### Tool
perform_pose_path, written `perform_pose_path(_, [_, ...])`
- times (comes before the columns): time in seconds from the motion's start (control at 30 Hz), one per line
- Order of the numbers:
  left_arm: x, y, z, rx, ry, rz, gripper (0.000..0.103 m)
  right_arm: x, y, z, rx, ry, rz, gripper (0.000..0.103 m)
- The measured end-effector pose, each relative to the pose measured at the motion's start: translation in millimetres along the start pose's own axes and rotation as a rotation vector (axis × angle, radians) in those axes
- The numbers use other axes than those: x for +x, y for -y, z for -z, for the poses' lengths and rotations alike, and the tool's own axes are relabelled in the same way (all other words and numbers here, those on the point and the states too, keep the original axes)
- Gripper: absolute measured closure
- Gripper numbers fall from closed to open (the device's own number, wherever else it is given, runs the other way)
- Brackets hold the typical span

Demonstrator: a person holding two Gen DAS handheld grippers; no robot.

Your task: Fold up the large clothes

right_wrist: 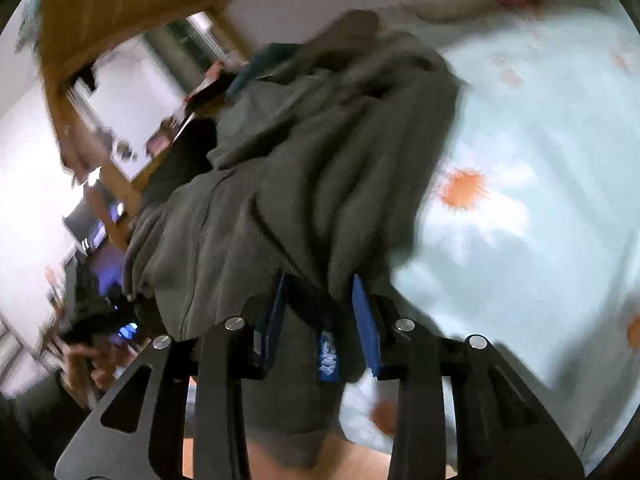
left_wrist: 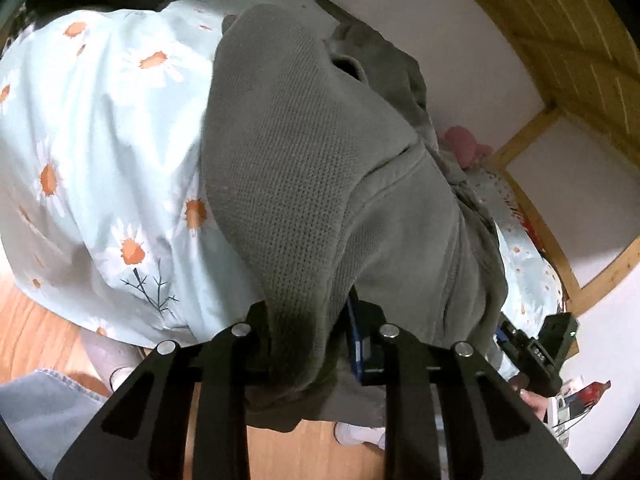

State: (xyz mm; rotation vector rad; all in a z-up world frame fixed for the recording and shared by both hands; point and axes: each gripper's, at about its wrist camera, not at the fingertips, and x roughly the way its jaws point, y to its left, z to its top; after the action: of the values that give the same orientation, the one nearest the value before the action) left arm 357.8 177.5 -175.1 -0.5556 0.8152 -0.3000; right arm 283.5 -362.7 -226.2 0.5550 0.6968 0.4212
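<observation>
At the bottom of the left wrist view, your left gripper (left_wrist: 308, 344) has its fingers clamped on a thick bunch of the grey-green garment (left_wrist: 304, 184). The cloth fills the gap and hangs below it over the wooden floor (left_wrist: 36, 320). That bunch looks like several layers rather than one edge, so I judge that a pull from here may drag extra folds along and leave the fold crooked.

In the right wrist view, your right gripper (right_wrist: 320, 320) has its blue fingers (right_wrist: 366, 320) closed on a gathered ridge of the same garment (right_wrist: 304, 184), with a blue label hanging between them. This picture is blurred, so how deep the bite goes is hard to tell. If it is shallow, the weight of the hanging cloth could slip it free.

Further up both frames, the garment lies heaped on the bed sheet (left_wrist: 100, 128), pale blue with orange daisies, close to the bed's near edge. Since it is large and part of it already dangles, it could slide off towards the floor. The fingers could also catch the sheet and lift it with the garment.

At the far upper right of the left view, a pink soft thing (left_wrist: 464, 144) rests by the wooden bed frame (left_wrist: 560, 60). A wide sweep could knock it.
</observation>
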Motion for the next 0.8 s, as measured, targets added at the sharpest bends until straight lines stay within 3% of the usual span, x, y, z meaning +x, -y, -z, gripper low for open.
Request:
perform_pose_path(0.03, [0.2, -4.1, 0.7, -0.021, 0.002, 0.007, 0.08, -0.8, 9.3, 1.8, 0.041, -0.005, 0.012, 0.054])
perform_pose_path(0.17, [-2.6, -10.9, -0.4, -0.058, 0.009, 0.039, 0.08, 11.3, 21.4, 0.4, 0.129, -0.003, -0.034, 0.052])
perform_pose_path(0.2, [-5.4, -13.2, -0.5, -0.074, 0.022, 0.053, 0.08, 15.6, 25.0, -2.3, 0.17, 0.012, -0.075, 0.053])
perform_pose_path(0.27, [-14.6, -19.9, -4.3, -0.105, 0.036, 0.078, 0.08, 8.5, 52.6, -2.7, 0.348, 0.109, -0.268, 0.052])
perform_pose_path(0.3, [-18.9, -22.1, -6.2, -0.106, 0.047, 0.073, 0.08, 7.5, 62.1, -1.6, 0.411, 0.149, -0.302, 0.053])
perform_pose_path(0.33, [-22.7, -25.4, -8.7, -0.107, 0.05, 0.066, 0.08, 7.8, 68.3, -2.3, 0.434, 0.159, -0.276, 0.061])
perform_pose_path(0.37, [-24.7, -28.2, -10.1, -0.113, 0.054, 0.062, 0.08, 11.7, 63.2, -6.5, 0.379, 0.129, -0.209, 0.063])
perform_pose_path(0.4, [-25.8, -30.1, -11.6, -0.117, 0.05, 0.061, 0.08, 12.0, 55.0, -9.5, 0.321, 0.122, -0.171, 0.061])
perform_pose_path(0.47, [-23.5, -33.8, -9.7, -0.133, 0.039, 0.064, 0.08, 15.3, 41.9, -13.1, 0.28, 0.081, -0.201, 0.056])
perform_pose_path(0.5, [-21.7, -33.3, -7.9, -0.139, 0.036, 0.068, 0.08, 21.6, 32.5, -13.4, 0.247, 0.042, -0.211, 0.048])
perform_pose_path(0.57, [-17.6, -30.7, -4.5, -0.127, 0.022, 0.062, 0.08, 39.0, 11.5, -8.4, 0.119, -0.043, -0.097, 0.051])
perform_pose_path(0.6, [-16.6, -29.2, -3.7, -0.122, 0.018, 0.06, 0.08, 38.2, 8.5, -5.3, 0.106, -0.027, -0.068, 0.062])
perform_pose_path(0.63, [-17.5, -28.9, -4.3, -0.124, 0.019, 0.06, 0.08, 38.5, 12.1, -4.3, 0.145, -0.032, -0.097, 0.083])
perform_pose_path(0.7, [-20.6, -27.1, -5.9, -0.12, 0.03, 0.064, 0.08, 26.0, 19.0, -6.7, 0.244, 0.028, -0.211, 0.086])
perform_pose_path(0.8, [-35.6, -22.0, -12.7, -0.102, 0.071, 0.089, 0.08, -17.0, 10.3, -32.6, 0.323, 0.2, -0.47, 0.091])
